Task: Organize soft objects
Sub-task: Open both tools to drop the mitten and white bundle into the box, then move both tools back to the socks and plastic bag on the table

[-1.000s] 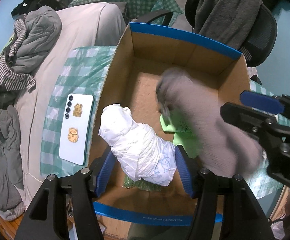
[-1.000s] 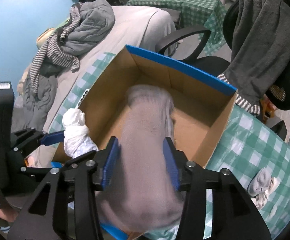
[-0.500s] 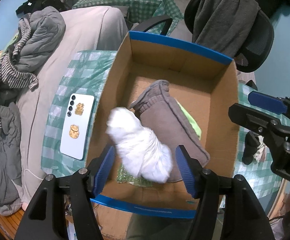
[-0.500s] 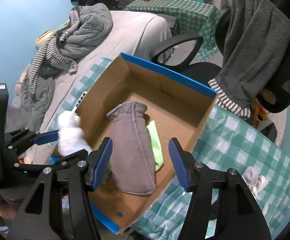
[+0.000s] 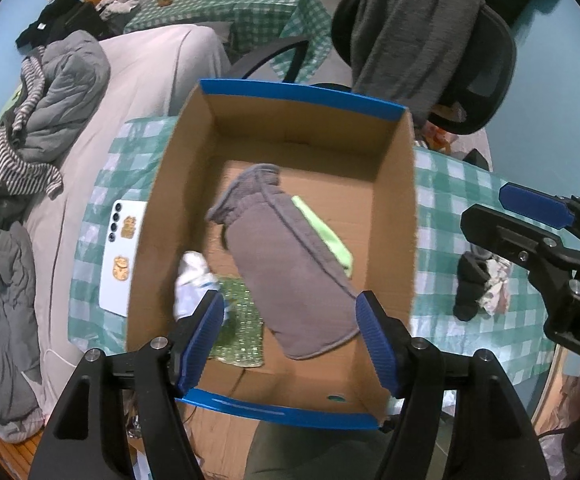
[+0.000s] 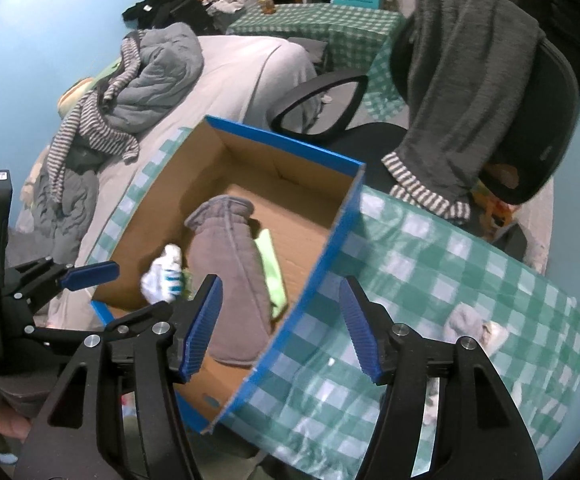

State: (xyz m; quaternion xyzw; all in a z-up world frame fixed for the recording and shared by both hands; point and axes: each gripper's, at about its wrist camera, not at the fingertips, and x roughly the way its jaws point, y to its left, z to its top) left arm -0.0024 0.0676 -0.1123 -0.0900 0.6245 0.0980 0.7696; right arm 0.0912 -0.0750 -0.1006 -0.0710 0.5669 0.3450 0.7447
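A cardboard box (image 5: 290, 96) with blue rims stands on the green checked table. In it lie a grey cloth (image 5: 290, 272), a white bundle (image 5: 192, 280), a lime cloth (image 5: 325, 232) and a sparkly green piece (image 5: 240, 324). My left gripper (image 5: 288, 300) hovers over the box's near end; its jaws are opening and nothing is between them. My right gripper (image 6: 280, 284) hangs open and empty above the box's right wall (image 6: 317, 268), with the grey cloth (image 6: 226, 264) and the white bundle (image 6: 164, 276) below it. Dark and pale socks (image 5: 477, 284) lie on the table to the right.
A white phone (image 5: 124, 252) lies left of the box. Beyond the table are a bed with heaped clothes (image 5: 50, 120) and a black office chair draped with a grey sweater (image 5: 409, 28). More socks (image 6: 469, 324) lie on the cloth near the right gripper.
The left gripper let go of the white bundle and the right let go of the grey cloth; both now lie in the box. Both grippers opened wider and drew up and back.
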